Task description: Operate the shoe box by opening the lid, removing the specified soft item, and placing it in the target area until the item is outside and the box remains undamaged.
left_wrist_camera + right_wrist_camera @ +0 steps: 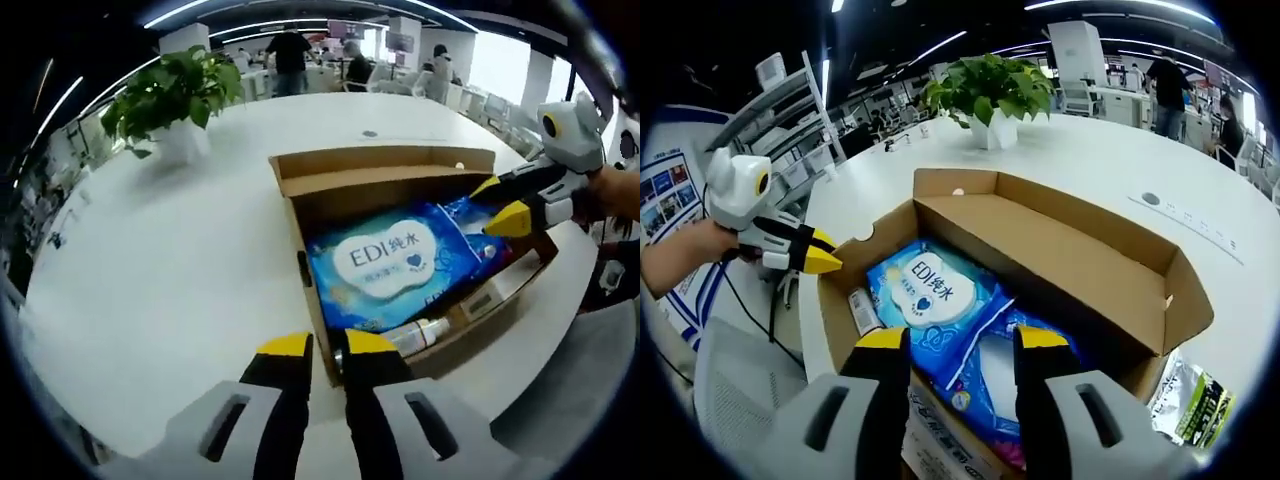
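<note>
The work surface was a smooth, glossy white round table [180, 260] in a large open-plan office with strip ceiling lights, desks and people standing in the background; a leafy green plant in a white pot [175, 105] stood on the table beyond the box; a green-and-silver foil packet [1192, 402] lay on the table beside the box. The brown corrugated cardboard shoe box [385, 170] stood open, its lid flap upright at the far side; inside lay a soft blue plastic pack of wet wipes with a white cloud-shaped label [385, 262], and a small white cylindrical bottle [420, 333] beside it against the box wall. The left gripper [315, 345] hovered at the box's near edge, jaws narrowly parted, gripping nothing; the right gripper [950, 338] was inside the box, jaws wide apart astride the blue pack, not closed on it.
</note>
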Demonstrator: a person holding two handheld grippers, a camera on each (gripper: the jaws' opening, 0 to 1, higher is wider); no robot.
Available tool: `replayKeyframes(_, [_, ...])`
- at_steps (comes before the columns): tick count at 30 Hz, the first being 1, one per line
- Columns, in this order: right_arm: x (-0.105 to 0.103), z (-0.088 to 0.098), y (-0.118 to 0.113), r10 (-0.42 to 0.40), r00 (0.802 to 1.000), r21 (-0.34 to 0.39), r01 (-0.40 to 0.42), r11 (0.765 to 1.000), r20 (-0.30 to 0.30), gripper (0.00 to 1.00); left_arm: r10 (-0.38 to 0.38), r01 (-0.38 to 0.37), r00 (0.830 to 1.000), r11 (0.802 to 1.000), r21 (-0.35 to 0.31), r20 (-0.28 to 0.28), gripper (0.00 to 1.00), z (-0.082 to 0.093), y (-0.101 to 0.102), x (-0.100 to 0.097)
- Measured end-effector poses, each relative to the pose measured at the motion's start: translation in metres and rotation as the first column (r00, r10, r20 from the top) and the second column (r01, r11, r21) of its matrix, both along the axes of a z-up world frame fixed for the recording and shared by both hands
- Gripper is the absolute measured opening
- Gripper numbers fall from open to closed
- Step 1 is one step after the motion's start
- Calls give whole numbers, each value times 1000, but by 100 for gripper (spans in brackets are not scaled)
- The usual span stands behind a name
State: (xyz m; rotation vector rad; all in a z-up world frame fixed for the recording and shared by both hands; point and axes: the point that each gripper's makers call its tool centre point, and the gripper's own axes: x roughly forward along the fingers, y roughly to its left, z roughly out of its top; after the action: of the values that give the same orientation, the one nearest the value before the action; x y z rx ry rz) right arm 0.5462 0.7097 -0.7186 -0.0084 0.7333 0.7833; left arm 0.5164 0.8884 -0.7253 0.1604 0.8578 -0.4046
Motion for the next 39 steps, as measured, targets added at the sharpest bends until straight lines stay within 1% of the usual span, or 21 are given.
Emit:
replayKeyframes(2, [3, -2, 1, -4, 1000, 4, 4, 1000, -4, 38, 12, -12, 1000, 1000, 0, -2, 7, 0, 2, -1])
replayKeyframes(4, [6, -5, 3, -7, 1000, 9, 8, 1000, -9, 37, 28, -28, 1000, 999, -31, -13, 5, -1, 0, -2])
replayKeyframes(10, [12, -12, 11, -2, 1000, 16, 3, 1000, -18, 35, 33, -33, 999, 999, -35, -27, 5, -2, 0, -1])
replayKeyframes(18, [18, -23, 20, -4, 999, -5, 4, 1000, -48, 34, 38, -39, 999, 998, -43, -34, 5, -3, 0, -1])
replayKeyframes(22, [17, -30, 23, -15, 997, -14, 14, 1000, -79, 32, 36, -38, 999, 998, -41, -35, 5, -4, 0, -1])
replayKeyframes(25, [18, -32, 25, -32, 996, -17, 30, 999, -87, 31, 36, -38, 999, 998, -45, -38, 5, -4, 0, -2])
replayKeyframes(28, [18, -32, 25, -37, 995, -24, 35, 999, -87, 28, 36, -37, 999, 998, -43, -37, 5, -4, -1, -2])
replayKeyframes(30, [18, -32, 26, -40, 995, -20, 38, 999, -93, 21, 34, -35, 999, 999, -39, -34, 5, -4, -1, -2])
replayKeyframes(31, [17, -33, 26, -55, 993, -21, 53, 998, -109, 19, 34, -36, 999, 999, -39, -34, 5, -4, -1, -2])
replayKeyframes(33, [19, -35, 26, -44, 996, -50, 40, 998, -75, 16, 35, -36, 999, 999, -40, -34, 4, -4, -1, -2])
replayKeyframes(35, [16, -36, 27, -42, 995, -52, 38, 998, -88, 12, 34, -36, 999, 999, -40, -34, 4, -3, -1, -2])
replayKeyframes(37, [15, -36, 26, -46, 995, -55, 41, 998, -87, 10, 33, -34, 999, 999, -38, -33, 4, -3, -1, -2])
replayKeyframes(38, [15, -37, 25, -53, 994, -58, 48, 997, -93, 5, 32, -34, 999, 999, -38, -33, 4, -3, -1, -2])
replayKeyframes(39, [16, -36, 21, -61, 994, -66, 55, 996, -93, 4, 32, -33, 999, 999, -37, -33, 4, -3, -1, -2])
